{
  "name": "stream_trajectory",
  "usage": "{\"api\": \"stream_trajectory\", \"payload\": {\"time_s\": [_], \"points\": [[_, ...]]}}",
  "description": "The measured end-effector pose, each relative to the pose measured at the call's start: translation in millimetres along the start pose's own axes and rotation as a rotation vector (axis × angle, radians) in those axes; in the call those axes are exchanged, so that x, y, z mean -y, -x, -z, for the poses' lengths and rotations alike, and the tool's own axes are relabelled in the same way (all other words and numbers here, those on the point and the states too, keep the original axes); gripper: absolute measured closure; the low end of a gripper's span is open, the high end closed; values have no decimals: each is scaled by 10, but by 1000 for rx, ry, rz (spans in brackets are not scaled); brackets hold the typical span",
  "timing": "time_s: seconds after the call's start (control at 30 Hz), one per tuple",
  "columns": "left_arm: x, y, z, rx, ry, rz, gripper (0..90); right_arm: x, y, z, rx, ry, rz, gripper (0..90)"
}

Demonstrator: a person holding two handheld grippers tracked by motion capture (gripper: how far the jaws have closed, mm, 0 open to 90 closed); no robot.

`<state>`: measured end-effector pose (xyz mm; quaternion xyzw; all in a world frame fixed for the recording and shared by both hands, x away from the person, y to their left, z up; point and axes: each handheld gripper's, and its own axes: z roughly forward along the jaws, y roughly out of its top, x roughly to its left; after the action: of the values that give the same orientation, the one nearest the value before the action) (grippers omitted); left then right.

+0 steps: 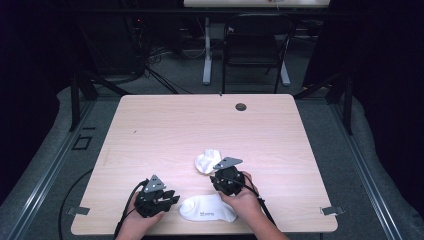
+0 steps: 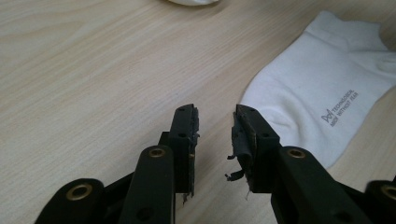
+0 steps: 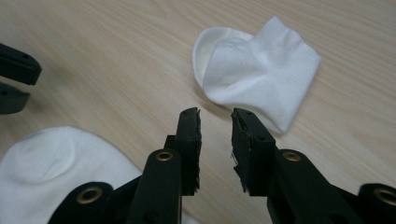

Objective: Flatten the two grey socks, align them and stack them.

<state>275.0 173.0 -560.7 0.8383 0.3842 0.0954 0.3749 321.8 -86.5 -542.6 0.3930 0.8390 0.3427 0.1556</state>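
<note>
Two white ankle socks on the table, and both your tongs stand empty. Your left tongs are parted to a narrow gap with only bare wood between the jaws. Your right tongs match them: a narrow gap, nothing held.

The flat sock lies at the near edge, between your two hands. In the left gripper view it spreads out to the right of the tips, its printed sole side up, the nearest edge just beside the right-hand jaw but not between the pads. Its long axis runs across the table, left to right.

The folded sock sits farther out, just beyond your right tongs. In the right gripper view it lies ahead and a little to the right of the tips, cuff end pointing away to the right, rounded end nearer the middle. That's the relation that counts: your right hand is plainly the nearer one, and the tongs point almost at it. A short push forward with a slight swing right should bring the jaws over its near edge. Your left tongs are well placed for the flat sock instead.
</note>
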Motion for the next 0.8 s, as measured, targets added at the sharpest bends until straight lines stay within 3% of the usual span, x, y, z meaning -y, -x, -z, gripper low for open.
{"api": "stream_trajectory", "payload": {"time_s": [0.23,0.33,0.5,0.7,0.8], "points": [[-2,-28,4,-10,8,-4,660,-141,32,-222,26,-20,4,665],[-2,-40,7,-15,18,2,649,-218,52,-320,17,-5,-40,640],[-1,-69,8,-19,18,-1,639,-280,41,-401,27,3,-46,609],[1,-75,3,-18,17,6,631,-325,-21,-536,45,4,-14,586],[0,-77,0,-19,16,1,629,-334,-31,-578,54,-31,2,634]]}}
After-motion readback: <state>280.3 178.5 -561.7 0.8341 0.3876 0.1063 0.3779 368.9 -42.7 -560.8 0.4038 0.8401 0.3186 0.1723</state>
